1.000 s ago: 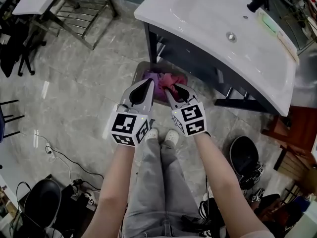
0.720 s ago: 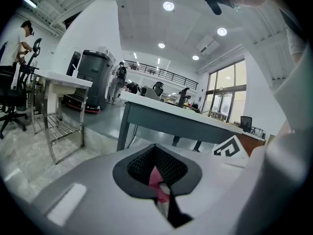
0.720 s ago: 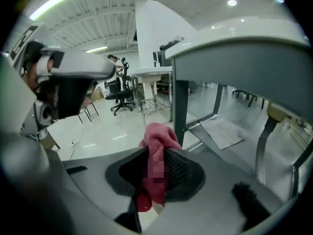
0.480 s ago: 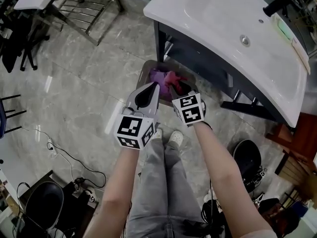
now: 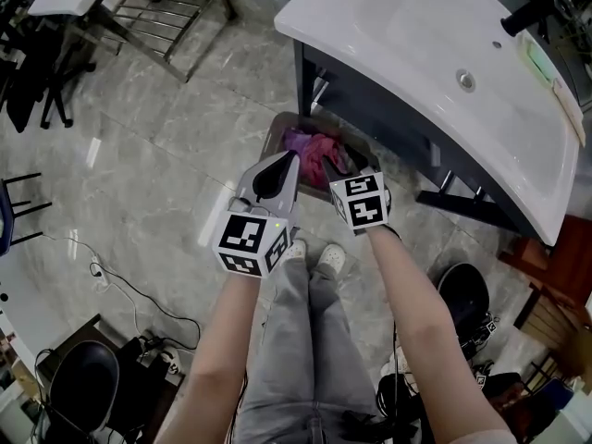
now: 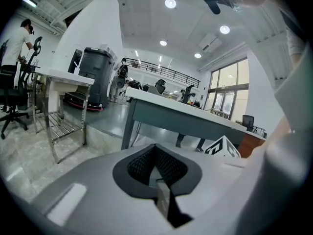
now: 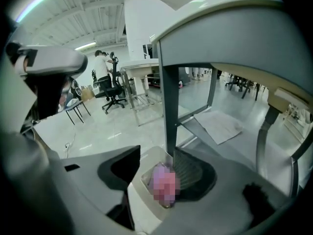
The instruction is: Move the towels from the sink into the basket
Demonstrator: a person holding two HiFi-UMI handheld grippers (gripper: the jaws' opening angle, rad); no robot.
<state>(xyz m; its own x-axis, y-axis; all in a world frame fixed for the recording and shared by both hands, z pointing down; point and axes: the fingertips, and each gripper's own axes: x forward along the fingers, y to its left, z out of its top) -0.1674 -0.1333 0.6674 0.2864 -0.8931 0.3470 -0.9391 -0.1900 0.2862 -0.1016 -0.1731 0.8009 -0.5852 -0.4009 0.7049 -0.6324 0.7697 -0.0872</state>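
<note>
A grey basket [image 5: 276,135] stands on the floor in front of the white sink [image 5: 398,35]. A purple towel [image 5: 298,141] and a pink towel [image 5: 321,148] lie in it. My right gripper [image 5: 335,170] hovers over the basket's near edge with its jaws opening. In the right gripper view, nothing is between the jaws of my right gripper [image 7: 156,173]. The towels [image 7: 164,182] show far below, inside the basket [image 7: 145,166]. My left gripper [image 5: 283,163] is shut and empty beside the basket, and the left gripper view shows the jaws of my left gripper [image 6: 156,163] meeting.
The sink rests on a dark frame [image 5: 370,109], with a black faucet [image 5: 532,9] and a drain [image 5: 465,80]. A metal rack [image 5: 157,17] stands at the back left. Cables [image 5: 111,289] trail on the tiled floor, and a dark round thing [image 5: 460,294] lies at the right.
My right gripper's jaws have parted, and the pink towel that was at their tips now lies in the basket. The left gripper stayed shut beside it.
</note>
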